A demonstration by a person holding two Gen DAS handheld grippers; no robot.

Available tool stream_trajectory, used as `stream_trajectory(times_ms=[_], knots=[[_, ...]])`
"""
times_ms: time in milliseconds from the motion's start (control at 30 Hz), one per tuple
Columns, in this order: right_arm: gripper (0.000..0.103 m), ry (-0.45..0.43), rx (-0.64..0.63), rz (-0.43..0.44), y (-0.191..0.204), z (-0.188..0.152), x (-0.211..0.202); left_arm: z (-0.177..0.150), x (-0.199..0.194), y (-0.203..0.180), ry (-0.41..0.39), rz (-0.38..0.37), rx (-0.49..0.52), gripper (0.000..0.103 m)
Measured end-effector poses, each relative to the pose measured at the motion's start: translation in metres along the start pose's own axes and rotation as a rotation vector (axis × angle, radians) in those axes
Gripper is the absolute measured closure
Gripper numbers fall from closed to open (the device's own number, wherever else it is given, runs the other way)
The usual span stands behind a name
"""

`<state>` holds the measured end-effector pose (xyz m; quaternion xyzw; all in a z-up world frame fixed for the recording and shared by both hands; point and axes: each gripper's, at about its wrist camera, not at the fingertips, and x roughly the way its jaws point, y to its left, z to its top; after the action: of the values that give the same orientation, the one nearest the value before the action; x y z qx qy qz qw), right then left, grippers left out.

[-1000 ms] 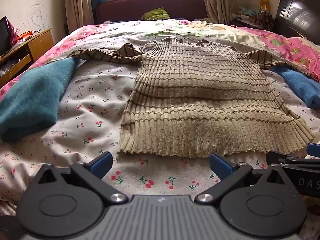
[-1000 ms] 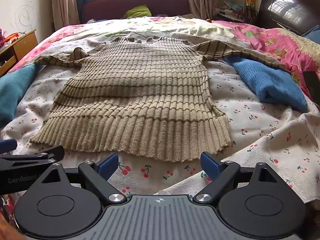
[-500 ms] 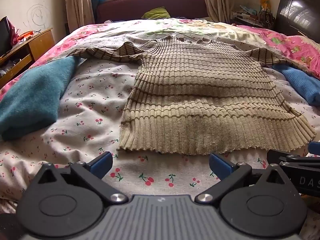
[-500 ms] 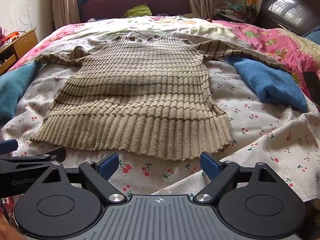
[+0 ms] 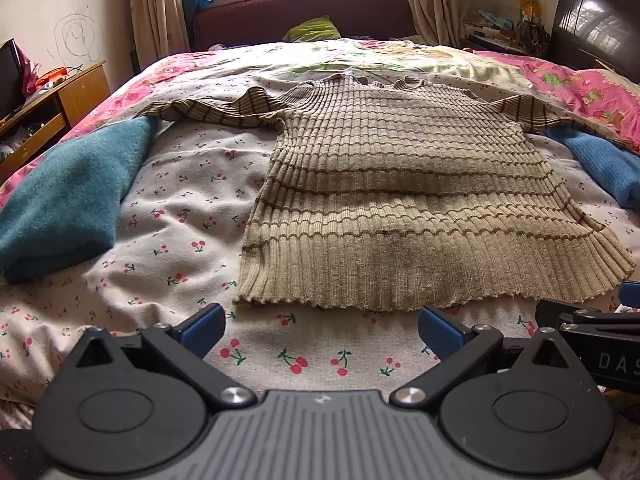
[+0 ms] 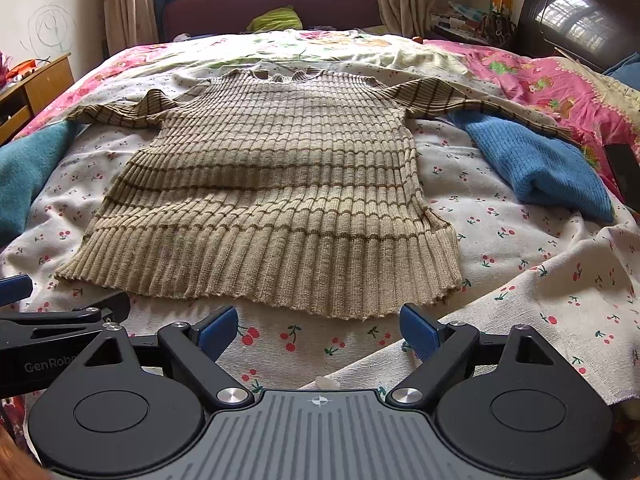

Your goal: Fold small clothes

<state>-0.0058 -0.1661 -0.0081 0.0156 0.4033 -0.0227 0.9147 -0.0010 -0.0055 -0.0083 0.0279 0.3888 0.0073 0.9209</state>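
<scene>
A ribbed knit, beige with thin brown stripes, is seen in the sweater (image 5: 400, 204), its hem finely scalloped. Soft printed cotton, creased and matt, is shown by the cherry-print sheet (image 5: 180, 216). A fuzzy, felted nap is noted on the teal garment (image 5: 72, 196), a finer rib on the blue sweater (image 6: 532, 164). Matt black plastic is presented by the left gripper (image 5: 320, 326) and right gripper (image 6: 318, 326), with blue ridged pads (image 6: 418, 330) and bright metal screws. Glossy dark wood is observed on the headboard (image 6: 576, 16).
</scene>
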Motion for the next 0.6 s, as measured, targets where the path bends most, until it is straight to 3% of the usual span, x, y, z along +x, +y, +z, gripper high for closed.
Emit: stream_trajectory(times_ms=[367,600], knots=[[0.019,-0.005,-0.002,0.019,-0.002,0.003,-0.007,0.002,-0.008,-0.003,-0.019,-0.005,0.017,0.0],[0.021,-0.046,0.004,0.072,-0.005,0.01,-0.028,0.015,-0.035,-0.006,-0.065,0.031,0.048,0.0]])
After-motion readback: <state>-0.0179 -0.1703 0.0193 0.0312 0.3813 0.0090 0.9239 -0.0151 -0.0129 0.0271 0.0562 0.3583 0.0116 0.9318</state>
